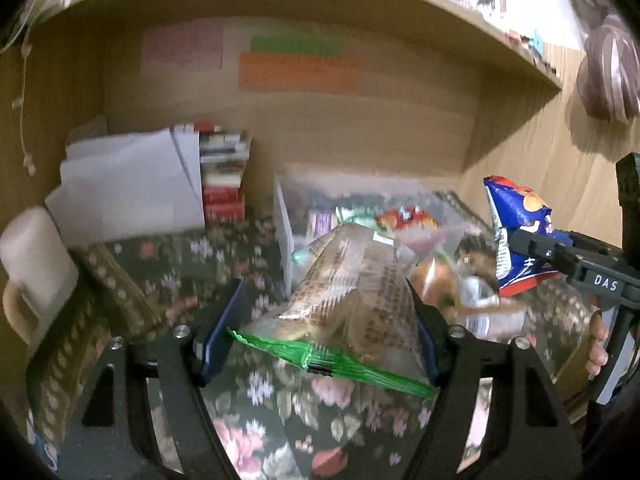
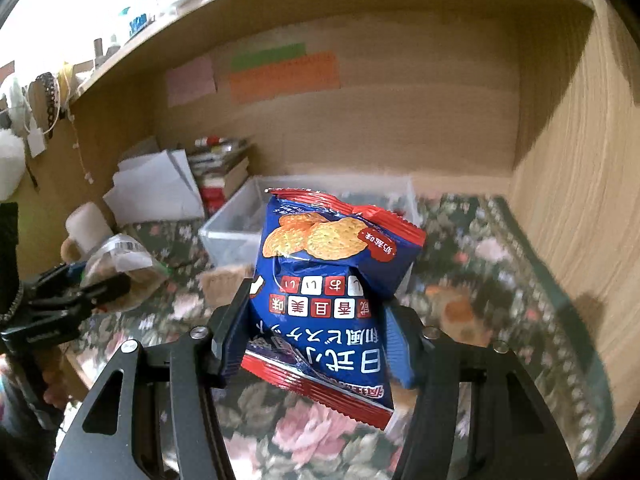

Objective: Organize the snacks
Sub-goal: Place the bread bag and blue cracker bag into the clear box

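Observation:
My left gripper (image 1: 324, 286) is shut on a clear snack bag (image 1: 356, 276) with a green sealed edge and brown pieces inside, held above the floral cloth (image 1: 256, 396). My right gripper (image 2: 318, 296) is shut on a blue and red cracker bag (image 2: 320, 240), also held off the cloth. A clear plastic bin (image 2: 228, 228) stands just behind both bags; in the left wrist view the bin (image 1: 284, 216) holds several snack packs. The left wrist view shows the blue bag (image 1: 516, 216) to the right, and the right wrist view shows the clear bag (image 2: 120, 256) to the left.
This is a wooden cubby with a shelf overhead and a side wall (image 2: 580, 200) at the right. White papers (image 1: 128, 184), stacked books (image 1: 222, 176) and a cream mug (image 1: 32, 268) stand at the back left. More loose snacks (image 1: 472, 304) lie right of the bin. A hand (image 1: 598, 344) grips the right tool.

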A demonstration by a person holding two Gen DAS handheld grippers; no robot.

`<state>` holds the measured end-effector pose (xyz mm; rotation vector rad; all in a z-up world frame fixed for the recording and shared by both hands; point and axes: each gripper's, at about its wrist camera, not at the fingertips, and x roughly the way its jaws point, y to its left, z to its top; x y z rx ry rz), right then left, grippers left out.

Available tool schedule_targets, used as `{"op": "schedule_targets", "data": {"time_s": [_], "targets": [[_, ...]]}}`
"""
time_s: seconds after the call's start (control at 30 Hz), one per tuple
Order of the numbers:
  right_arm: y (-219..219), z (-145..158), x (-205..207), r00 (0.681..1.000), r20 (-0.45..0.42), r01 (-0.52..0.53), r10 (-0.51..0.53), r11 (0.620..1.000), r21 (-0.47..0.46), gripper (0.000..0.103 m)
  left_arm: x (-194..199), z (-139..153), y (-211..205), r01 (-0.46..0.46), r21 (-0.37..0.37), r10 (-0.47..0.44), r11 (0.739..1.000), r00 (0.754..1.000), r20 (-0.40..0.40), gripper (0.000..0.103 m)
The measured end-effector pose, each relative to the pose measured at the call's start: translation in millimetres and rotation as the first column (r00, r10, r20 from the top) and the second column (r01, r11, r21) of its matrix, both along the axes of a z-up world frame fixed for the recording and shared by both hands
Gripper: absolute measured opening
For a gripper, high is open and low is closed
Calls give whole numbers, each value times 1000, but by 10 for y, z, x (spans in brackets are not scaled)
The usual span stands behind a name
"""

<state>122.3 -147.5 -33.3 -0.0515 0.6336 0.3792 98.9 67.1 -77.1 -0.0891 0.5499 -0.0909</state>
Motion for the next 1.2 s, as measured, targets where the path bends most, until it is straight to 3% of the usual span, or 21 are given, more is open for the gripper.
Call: {"op": "schedule_targets", "data": {"time_s": [0.27, 0.57, 0.93, 1.2], "targets": [[34, 154, 332, 999, 31, -9, 10, 1000, -12, 54, 336, 235, -64, -8, 14, 7, 1000, 999, 54, 74], [93, 210, 792, 999, 34, -18, 19, 999, -48, 54, 859, 273, -89, -10, 7, 10, 1000, 999, 35, 74], [177, -125, 1449, 994, -97, -54, 41, 989, -138, 54, 1447, 12, -161, -3, 29, 5, 1000, 998, -65, 74], [249, -341, 1625, 983, -173, -87, 59, 983, -161, 54, 1664, -168, -233, 1, 36, 4, 999, 992, -128, 74]]}}
